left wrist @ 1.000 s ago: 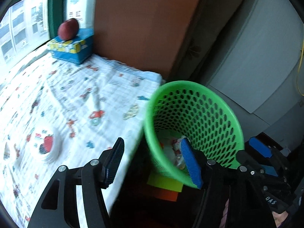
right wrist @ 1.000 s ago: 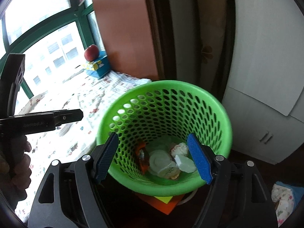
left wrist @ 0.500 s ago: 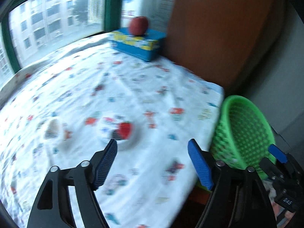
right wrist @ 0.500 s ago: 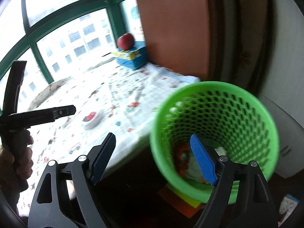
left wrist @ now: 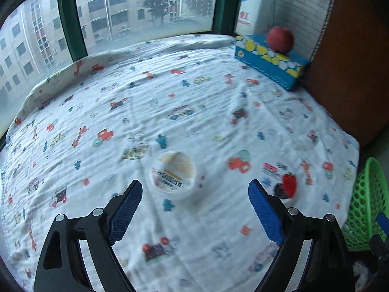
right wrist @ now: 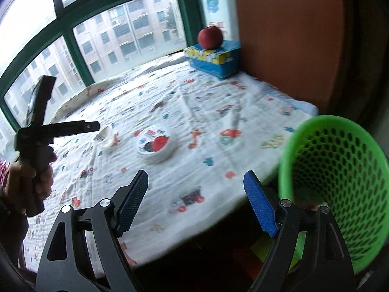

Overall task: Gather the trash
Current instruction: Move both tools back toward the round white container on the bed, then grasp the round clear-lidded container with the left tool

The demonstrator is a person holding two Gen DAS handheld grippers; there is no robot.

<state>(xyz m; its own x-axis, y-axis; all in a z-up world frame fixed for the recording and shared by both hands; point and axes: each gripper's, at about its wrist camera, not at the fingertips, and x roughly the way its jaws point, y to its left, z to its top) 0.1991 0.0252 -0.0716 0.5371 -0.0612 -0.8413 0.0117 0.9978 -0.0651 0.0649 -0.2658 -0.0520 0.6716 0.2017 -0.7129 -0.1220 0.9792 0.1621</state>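
A small white cup with a printed label lies on the patterned tablecloth, just ahead of my left gripper. Its jaws are opening and nothing is between them. To the cup's right sits a round white tub with a strawberry lid. In the right wrist view the tub and the cup lie well beyond my right gripper, which is open and holds nothing. The green mesh basket stands off the table's right edge with blurred trash at its bottom. The left gripper hovers beside the cup.
A blue tissue box with a red apple on it stands at the far right corner against a brown panel. Windows line the back. A hand holds the left gripper. The basket's rim shows at right.
Both grippers swung left, away from over the basket to over the table. The left jaws spread wider. The cup and the tub came into the left wrist view.
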